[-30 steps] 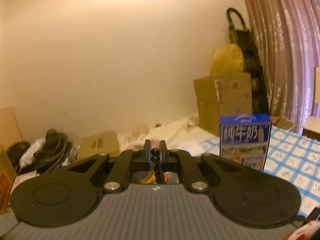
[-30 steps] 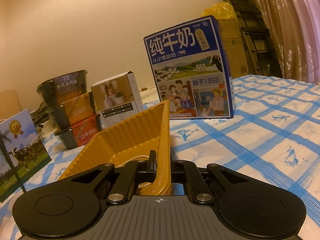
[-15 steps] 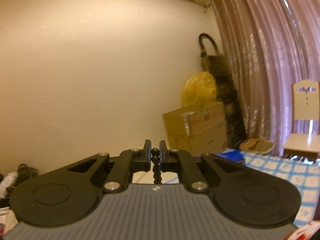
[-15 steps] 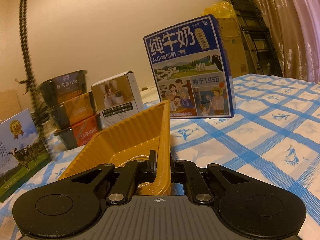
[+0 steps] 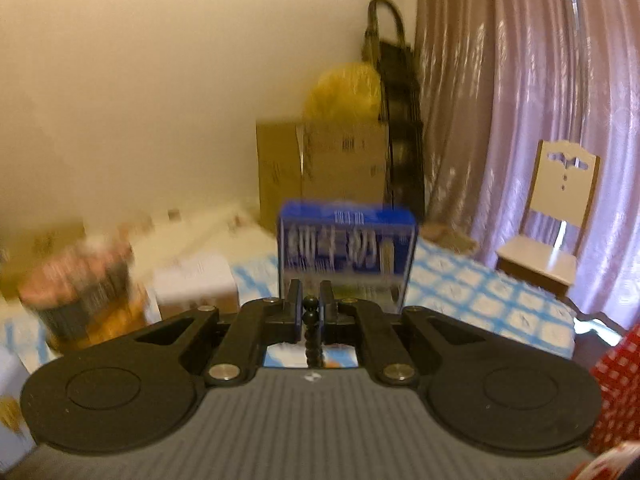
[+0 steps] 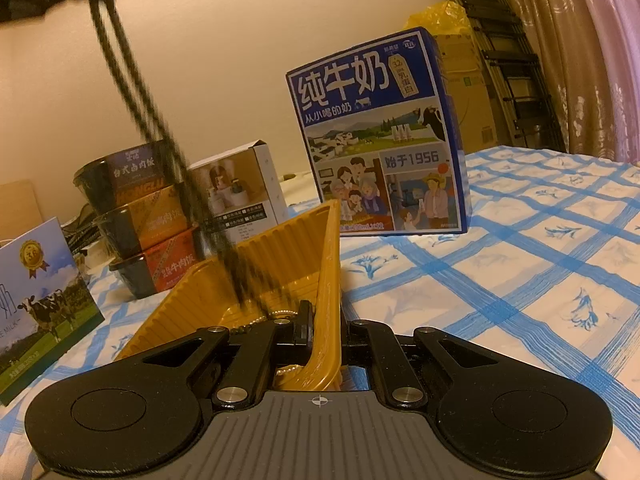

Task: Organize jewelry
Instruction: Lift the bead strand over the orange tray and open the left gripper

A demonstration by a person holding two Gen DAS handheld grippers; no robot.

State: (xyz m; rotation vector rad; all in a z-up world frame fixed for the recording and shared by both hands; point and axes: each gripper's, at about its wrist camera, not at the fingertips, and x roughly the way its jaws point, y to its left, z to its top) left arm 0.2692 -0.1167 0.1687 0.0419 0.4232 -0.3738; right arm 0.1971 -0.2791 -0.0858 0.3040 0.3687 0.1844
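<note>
Left tongs (image 5: 310,307) clench a black bead necklace (image 6: 160,136) hanging lengthwise into the yellow tray (image 6: 280,256), right tongs (image 6: 325,322) gripping its rim.

You are working in a lived-in room of a home: the table (image 6: 560,240) wears a blue-checked cloth, and a carved wooden chair (image 5: 556,216) stands far right before long pink curtains (image 5: 540,100). Against the far wall, cardboard boxes (image 5: 320,168), a yellow bag (image 5: 344,88) and a folded ladder (image 6: 508,64) are stored, while a milk carton (image 6: 380,132) and stacked meal bowls (image 6: 140,216) crowd the table.
</note>
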